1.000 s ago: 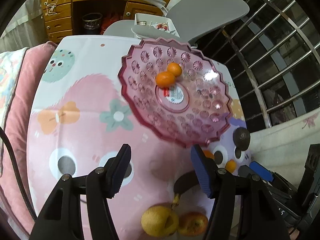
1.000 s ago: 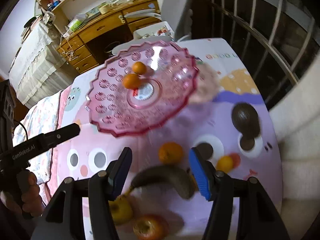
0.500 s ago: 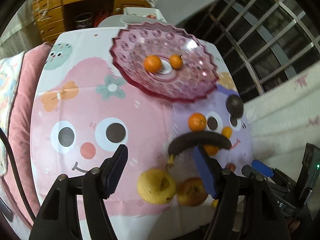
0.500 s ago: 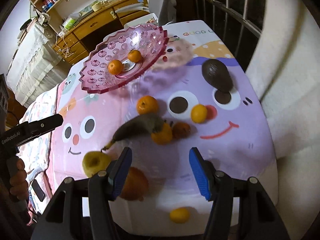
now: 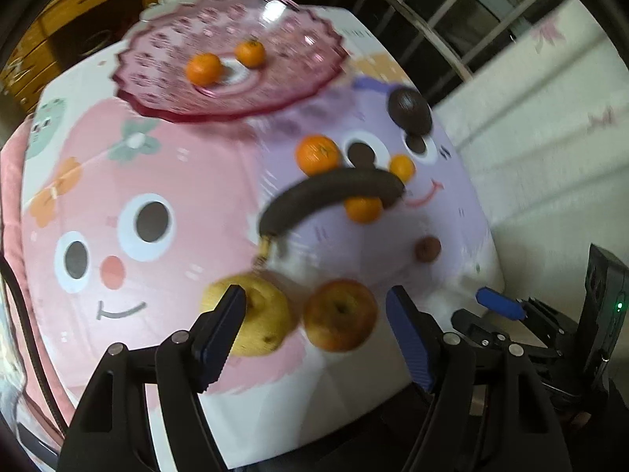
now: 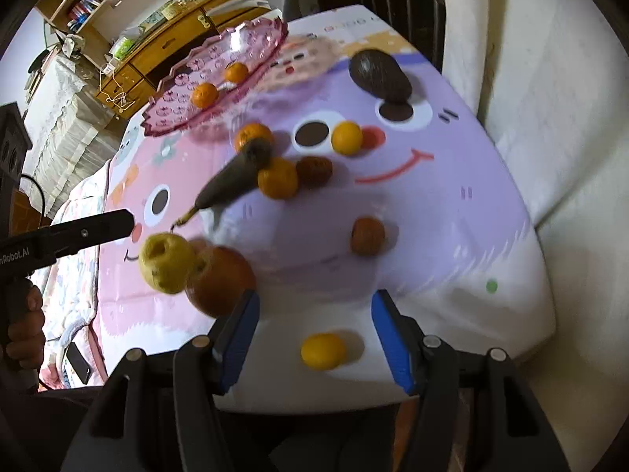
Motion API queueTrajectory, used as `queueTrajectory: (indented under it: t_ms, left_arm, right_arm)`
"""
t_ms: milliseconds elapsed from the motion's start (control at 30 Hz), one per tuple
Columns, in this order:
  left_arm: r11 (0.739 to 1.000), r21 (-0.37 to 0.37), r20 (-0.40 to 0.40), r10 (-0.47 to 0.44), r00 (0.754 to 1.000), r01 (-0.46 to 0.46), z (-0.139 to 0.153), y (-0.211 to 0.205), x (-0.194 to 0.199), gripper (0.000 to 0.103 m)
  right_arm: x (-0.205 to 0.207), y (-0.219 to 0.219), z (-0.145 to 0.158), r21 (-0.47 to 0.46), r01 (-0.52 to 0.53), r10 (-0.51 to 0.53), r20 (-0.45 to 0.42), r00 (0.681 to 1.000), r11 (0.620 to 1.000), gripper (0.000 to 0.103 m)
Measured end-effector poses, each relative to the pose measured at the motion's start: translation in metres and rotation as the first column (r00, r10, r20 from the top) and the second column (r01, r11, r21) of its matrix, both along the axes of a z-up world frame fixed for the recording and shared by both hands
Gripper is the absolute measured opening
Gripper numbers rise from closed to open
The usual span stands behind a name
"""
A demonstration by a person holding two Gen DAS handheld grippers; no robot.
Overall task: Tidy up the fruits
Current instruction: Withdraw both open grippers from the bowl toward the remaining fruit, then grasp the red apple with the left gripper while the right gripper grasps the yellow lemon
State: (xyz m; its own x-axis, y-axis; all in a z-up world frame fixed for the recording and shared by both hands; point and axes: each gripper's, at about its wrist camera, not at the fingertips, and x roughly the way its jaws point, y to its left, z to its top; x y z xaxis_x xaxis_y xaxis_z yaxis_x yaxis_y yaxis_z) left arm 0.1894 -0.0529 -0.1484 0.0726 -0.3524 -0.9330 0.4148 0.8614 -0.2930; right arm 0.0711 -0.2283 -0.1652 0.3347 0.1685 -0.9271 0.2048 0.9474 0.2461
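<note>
A pink glass plate (image 5: 165, 90) (image 6: 173, 118) at the table's far end holds two small oranges (image 5: 203, 69) (image 6: 204, 94). On the cartoon tablecloth lie a dark banana (image 5: 334, 192) (image 6: 232, 175), an avocado (image 5: 411, 112) (image 6: 379, 74), several oranges, a yellow pear (image 5: 259, 326) (image 6: 167, 257) and a reddish apple (image 5: 340, 314) (image 6: 220, 281). My left gripper (image 5: 318, 334) is open, just before the pear and apple. My right gripper (image 6: 314, 338) is open, above a small yellow fruit (image 6: 323, 351) near the front edge.
A white cushion (image 6: 550, 98) borders the table's right side, with metal bars (image 5: 452, 19) behind. A wooden desk (image 6: 165, 47) and shelves stand at the back. A pink blanket (image 5: 11, 181) lies left of the table. The left gripper's arm shows in the right wrist view (image 6: 70, 232).
Both grippers have pulled back from the plate toward the table's front edge. More fruits came into view. Both stay open and empty.
</note>
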Motion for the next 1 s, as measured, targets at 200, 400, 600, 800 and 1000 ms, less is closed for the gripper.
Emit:
queueTrajectory:
  t_ms: [200, 400, 600, 800, 1000]
  left_arm:
    - [0.992, 0.060, -0.028, -0.113, 0.993, 0.115, -0.014, -0.025, -0.015, 0.073]
    - [0.953, 0.171, -0.009, -0.254, 0.967, 0.251, -0.029, -0.050, -0.031, 0.074]
    - [0.894, 0.269, 0.022, -0.377, 0.926, 0.357, -0.043, -0.068, -0.043, 0.076]
    - [0.855, 0.310, 0.012, -0.440, 0.898, 0.415, -0.058, -0.079, -0.045, 0.076]
    - [0.828, 0.333, 0.005, -0.479, 0.878, 0.451, -0.072, -0.085, -0.045, 0.076]
  right_arm:
    - [-0.015, 0.011, -0.011, 0.012, -0.028, 0.028, -0.030, 0.999, 1.000, 0.060]
    - [-0.024, 0.023, -0.024, -0.006, -0.054, 0.053, -0.067, 0.996, 0.999, 0.060]
    - [-0.029, 0.024, -0.039, 0.024, -0.025, 0.027, -0.086, 0.996, 0.999, 0.053]
    - [-0.030, 0.022, -0.049, 0.038, 0.005, -0.001, -0.105, 0.994, 0.999, 0.045]
    - [-0.028, 0.021, -0.052, 0.029, 0.026, -0.022, -0.116, 0.993, 0.999, 0.042]
